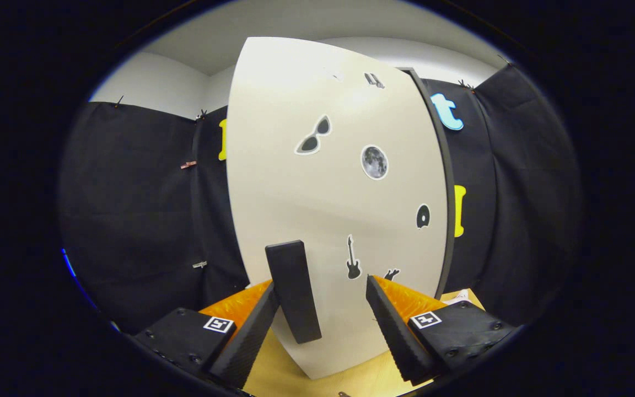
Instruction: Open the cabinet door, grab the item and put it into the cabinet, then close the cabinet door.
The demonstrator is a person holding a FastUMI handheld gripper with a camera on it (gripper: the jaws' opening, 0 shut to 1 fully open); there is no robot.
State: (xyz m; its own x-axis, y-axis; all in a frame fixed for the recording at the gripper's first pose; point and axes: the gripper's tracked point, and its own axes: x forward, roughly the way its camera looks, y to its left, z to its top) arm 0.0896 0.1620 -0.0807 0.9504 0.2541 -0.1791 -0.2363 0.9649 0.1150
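The tool (323, 309) stands wide open, gripping nothing. Its left finger (251, 331) lies just beside the dark upright handle (294, 291) on the white cabinet door (328, 204), which rises just ahead over the wooden worktop (279, 369), stickers scattered above.

The cabinet door (339, 193) ahead of the hand-held gripper (323, 309) hides the cabinet interior. A small sticker (391, 273) is partly hidden behind one finger. The handle (294, 292) covers part of the door.
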